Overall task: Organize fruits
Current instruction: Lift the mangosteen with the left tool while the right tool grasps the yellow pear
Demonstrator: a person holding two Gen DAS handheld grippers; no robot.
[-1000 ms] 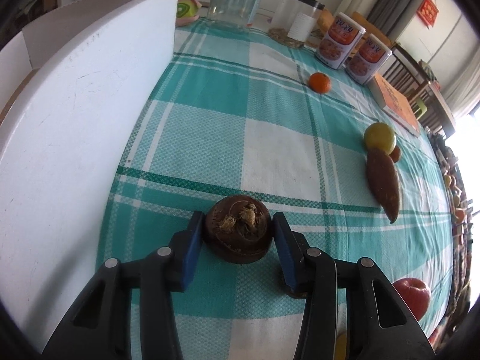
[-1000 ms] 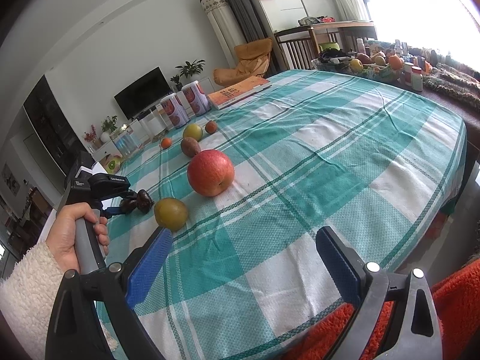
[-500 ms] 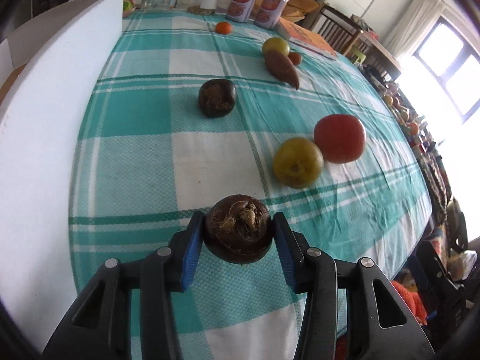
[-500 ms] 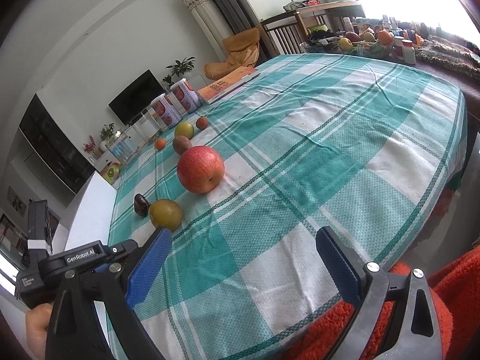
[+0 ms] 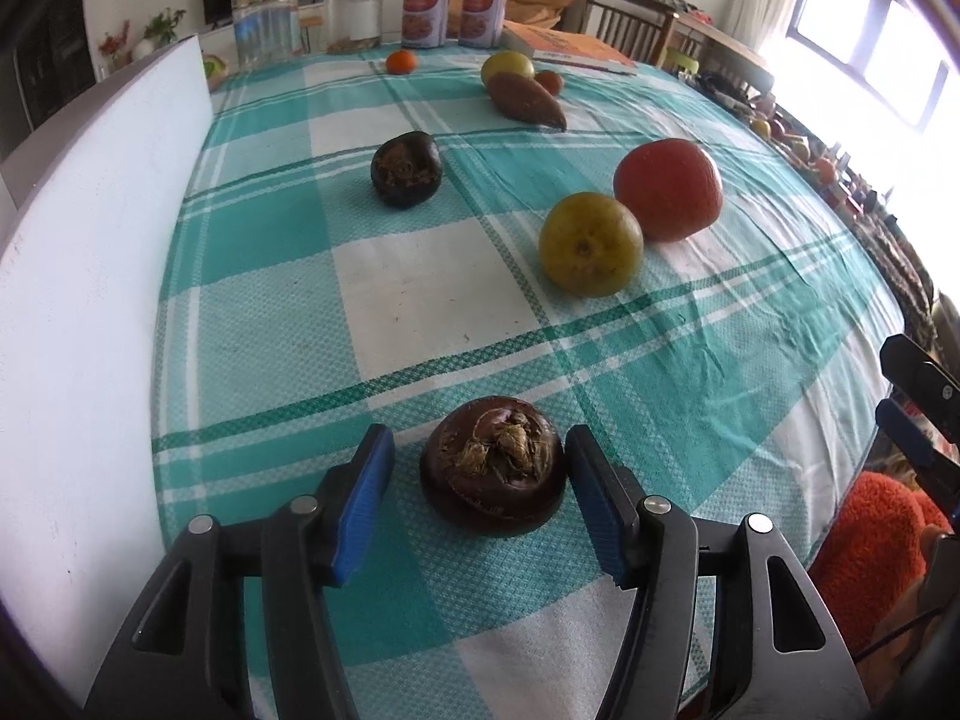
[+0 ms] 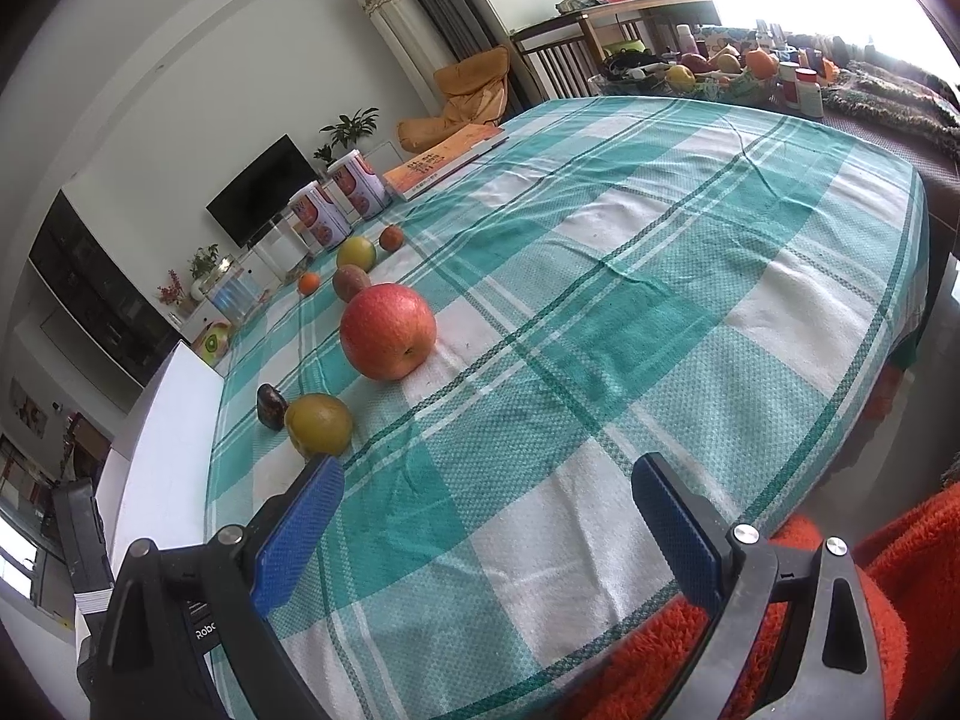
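A dark brown water chestnut rests on the teal checked tablecloth near the table's front edge. My left gripper straddles it; the jaws are opening, with a gap on the left side. A second water chestnut lies farther back. A yellow-green fruit and a red apple sit side by side to the right. My right gripper hovers open over the front of the cloth with nothing between its fingers; the yellow-green fruit and apple lie beyond it.
A white board runs along the table's left side. Farther back lie a sweet potato, a yellow fruit, a small orange, two cans, a glass jar and an orange book.
The left gripper swung along the table toward its front end with the water chestnut clamped. Now its jaws have parted and the chestnut sits on the cloth. The right gripper barely moved.
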